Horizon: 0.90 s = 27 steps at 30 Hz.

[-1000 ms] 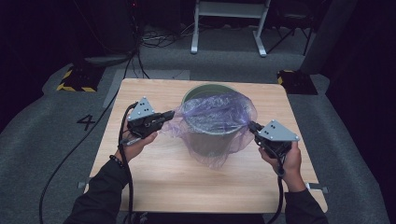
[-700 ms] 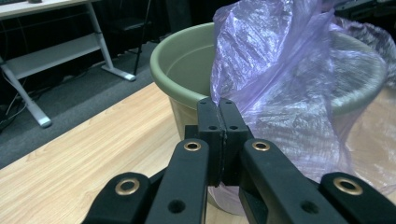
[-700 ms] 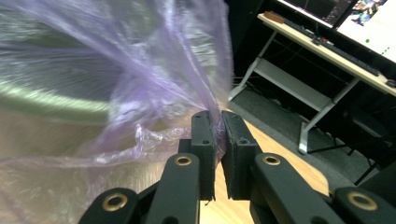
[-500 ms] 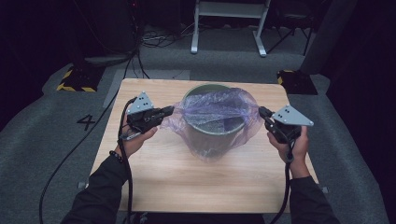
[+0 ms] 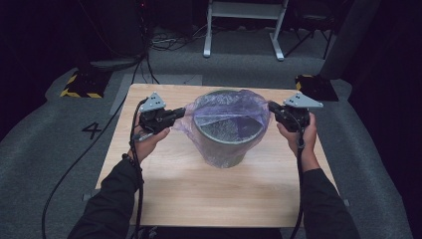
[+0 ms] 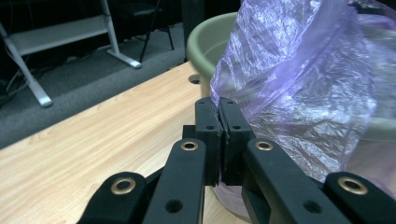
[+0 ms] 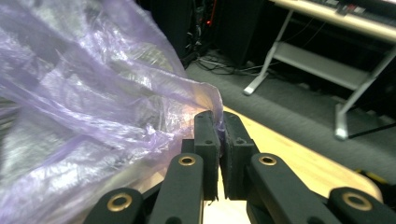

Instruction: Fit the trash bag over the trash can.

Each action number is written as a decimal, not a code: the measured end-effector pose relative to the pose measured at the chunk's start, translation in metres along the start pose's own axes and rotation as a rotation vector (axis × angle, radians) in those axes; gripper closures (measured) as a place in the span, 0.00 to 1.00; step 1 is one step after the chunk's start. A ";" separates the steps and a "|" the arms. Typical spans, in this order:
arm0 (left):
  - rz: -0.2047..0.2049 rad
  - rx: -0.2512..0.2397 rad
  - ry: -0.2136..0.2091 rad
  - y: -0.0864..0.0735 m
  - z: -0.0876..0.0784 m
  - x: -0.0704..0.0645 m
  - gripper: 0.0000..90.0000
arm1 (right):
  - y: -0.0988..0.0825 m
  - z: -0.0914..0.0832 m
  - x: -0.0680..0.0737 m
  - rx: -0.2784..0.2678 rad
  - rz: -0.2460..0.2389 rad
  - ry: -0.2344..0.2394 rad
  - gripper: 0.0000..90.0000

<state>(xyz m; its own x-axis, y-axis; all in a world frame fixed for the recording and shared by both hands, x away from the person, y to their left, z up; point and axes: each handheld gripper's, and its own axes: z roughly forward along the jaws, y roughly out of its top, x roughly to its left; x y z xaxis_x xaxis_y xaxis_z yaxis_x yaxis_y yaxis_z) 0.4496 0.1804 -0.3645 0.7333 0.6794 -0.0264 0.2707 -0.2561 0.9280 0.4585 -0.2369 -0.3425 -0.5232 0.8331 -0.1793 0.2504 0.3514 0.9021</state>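
Desk [image 5: 189,199]: light wood top, standing on grey carpet [image 5: 59,149]; a "4" [image 5: 92,130] is marked on the carpet at its left. A white stand [image 5: 244,20] sits beyond the far edge, in the dark.

Bin [image 5: 226,144]: grey-green, round, upright, at mid-desk toward the far side. In the left gripper view its rim [image 6: 205,39] shows bare behind the film.

Bag [image 5: 229,107]: thin purple plastic, see-through, draped over the bin's mouth and down its near wall. It is pulled taut sideways between the two claws, its mouth stretched across the rim. Whether the far edge has gone over the rim cannot be told.

Person: dark sleeves come in from the bottom of the high view, one hand on each gripper, one on each side of the bin.

Left claw [image 5: 183,112]: at the bin's left side, level with the rim, pointing toward the bin. Jaws pressed together on a pinch of bag edge [image 6: 219,105]; film fans out from the tips.

Right claw [image 5: 271,106]: at the bin's right side, near the rim, pointing inward. Jaws pressed together on the bag's other edge [image 7: 212,109], the film bunched right at the tips.
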 end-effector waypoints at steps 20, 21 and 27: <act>-0.112 0.031 0.001 -0.010 0.048 0.021 0.99 | -0.027 0.051 -0.016 0.070 0.190 0.114 0.97; -0.118 0.044 -0.003 -0.011 0.050 0.022 0.99 | -0.029 0.053 -0.017 0.076 0.198 0.119 0.97; -0.139 0.108 -0.013 -0.012 0.064 0.024 0.99 | -0.042 0.063 -0.015 0.116 0.207 0.141 0.97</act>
<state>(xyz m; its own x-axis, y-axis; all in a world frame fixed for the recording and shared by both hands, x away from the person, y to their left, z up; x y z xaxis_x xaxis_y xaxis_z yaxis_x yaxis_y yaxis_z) 0.5040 0.1559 -0.4006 0.6921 0.7045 -0.1573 0.4351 -0.2332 0.8696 0.5067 -0.2369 -0.4024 -0.5576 0.8273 0.0683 0.4512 0.2330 0.8614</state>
